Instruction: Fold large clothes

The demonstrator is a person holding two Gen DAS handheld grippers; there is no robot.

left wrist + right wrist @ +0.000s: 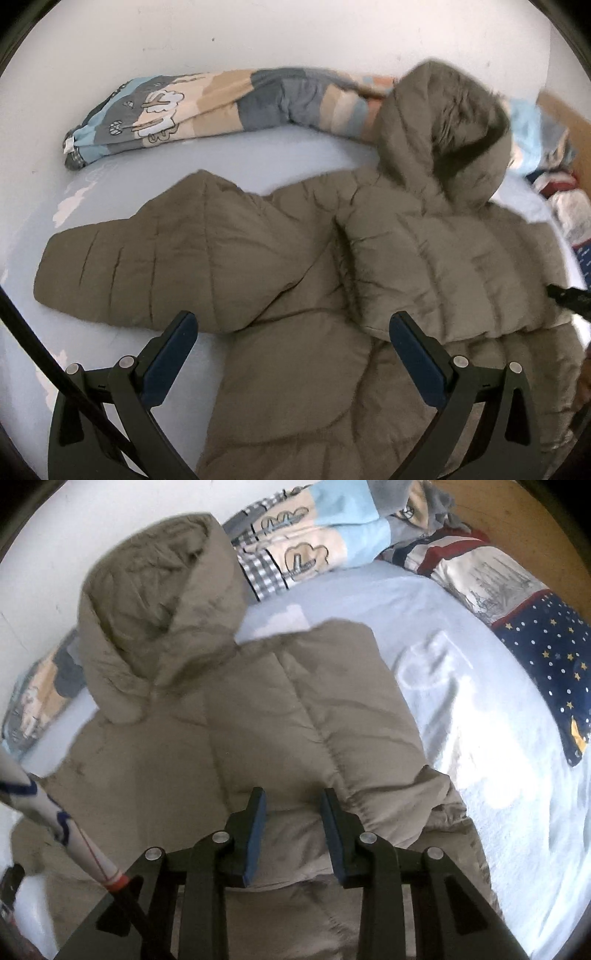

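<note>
Hovering my empty, parted right gripper (pixel 293 832) over the jacket's (pixel 258 709) folded sleeve (pixel 332 709); hood toward bed's (pixel 461 686) wall edge; left gripper (pixel 293 354) wide apart.

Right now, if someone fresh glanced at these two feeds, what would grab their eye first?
The olive puffer jacket dominates, spread on the pale blue bedsheet, one sleeve stretched out sideways and the other folded across its body. Its hood lies towards the white wall, beside a rolled cartoon-print quilt. The left tongs stand wide open above the jacket; the right tongs stand narrower, jacket fabric between them.
</note>
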